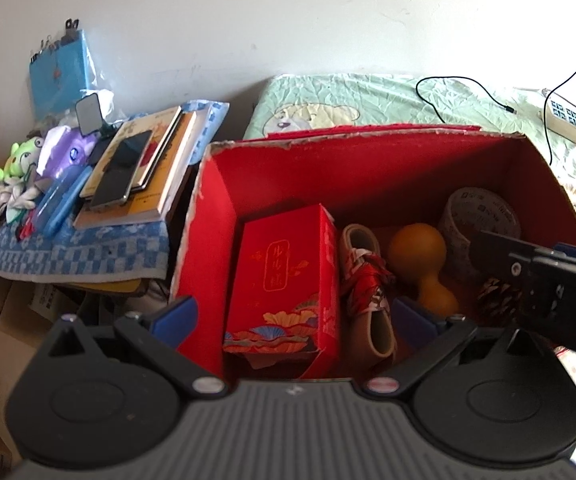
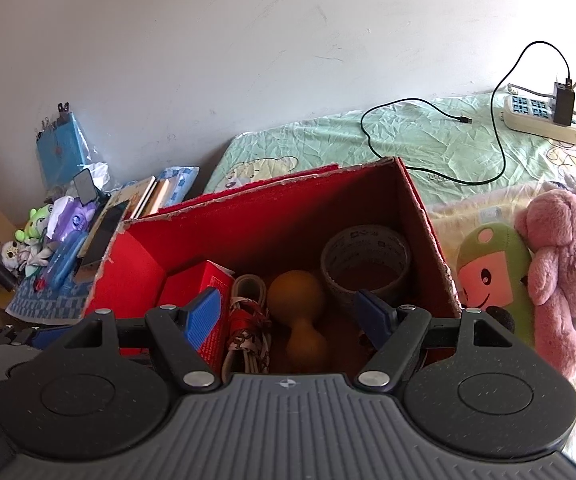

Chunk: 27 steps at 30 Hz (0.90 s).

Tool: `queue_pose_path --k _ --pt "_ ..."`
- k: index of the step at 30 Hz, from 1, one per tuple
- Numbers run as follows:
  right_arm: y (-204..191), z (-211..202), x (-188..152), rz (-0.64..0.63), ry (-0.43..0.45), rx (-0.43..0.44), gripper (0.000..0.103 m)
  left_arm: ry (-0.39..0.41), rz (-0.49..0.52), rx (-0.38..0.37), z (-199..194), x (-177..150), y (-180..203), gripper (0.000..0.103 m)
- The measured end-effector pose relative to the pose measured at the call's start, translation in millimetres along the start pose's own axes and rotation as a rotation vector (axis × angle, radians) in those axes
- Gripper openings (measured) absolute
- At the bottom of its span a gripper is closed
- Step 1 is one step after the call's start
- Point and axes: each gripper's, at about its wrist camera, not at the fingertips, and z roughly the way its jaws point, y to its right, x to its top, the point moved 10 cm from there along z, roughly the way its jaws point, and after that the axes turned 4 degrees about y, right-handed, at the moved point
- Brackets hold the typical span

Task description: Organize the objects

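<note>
With both grippers' fingers spread and empty, left gripper [image 1: 294, 316] and right gripper [image 2: 292, 312] poised over red box [image 1: 368, 168]; inside: carton [image 1: 283, 276] at nine o'clock, gourd [image 2: 298, 308] centre, tape roll [image 2: 366, 258] at two; plush toys [image 2: 528, 276] at three o'clock outside, probably next.

Red box [image 1: 368, 184]: open-topped cardboard, worn rim, directly ahead of both grippers.
Red carton [image 1: 283, 280]: upright, gold print, ahead-left of left gripper.
Shoe [image 1: 364, 280]: beside carton.
Orange gourd [image 2: 300, 308]: lying centre, between right gripper's fingers.
Tape roll [image 2: 364, 260]: flat, ahead-right.
</note>
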Motion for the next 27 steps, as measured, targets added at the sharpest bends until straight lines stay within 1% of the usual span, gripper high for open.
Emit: queue_pose_path --k 5,9,11,13,15,27 --pt "2 2 -3 0.007 -0.011 -0.002 0.076 -0.015 0.006 -0.002 4 -2 1 0.102" --pt "3 4 -7 0.012 -0.025 -0.003 0.076 -0.034 -0.001 -0.027 9 -3 3 0.102" --pt "4 5 -9 0.021 -0.036 0.0 0.076 -0.034 0.004 -0.033 10 -3 5 0.102" --pt "4 6 -10 0.026 -0.045 0.003 0.072 -0.029 0.013 -0.034 10 -3 7 0.102" --pt "4 8 -11 0.031 -0.048 0.001 0.071 -0.025 0.019 -0.037 10 -4 9 0.102" --pt "8 15 -15 0.039 -0.053 -0.018 0.07 -0.032 0.021 -0.032 19 -8 8 0.102"
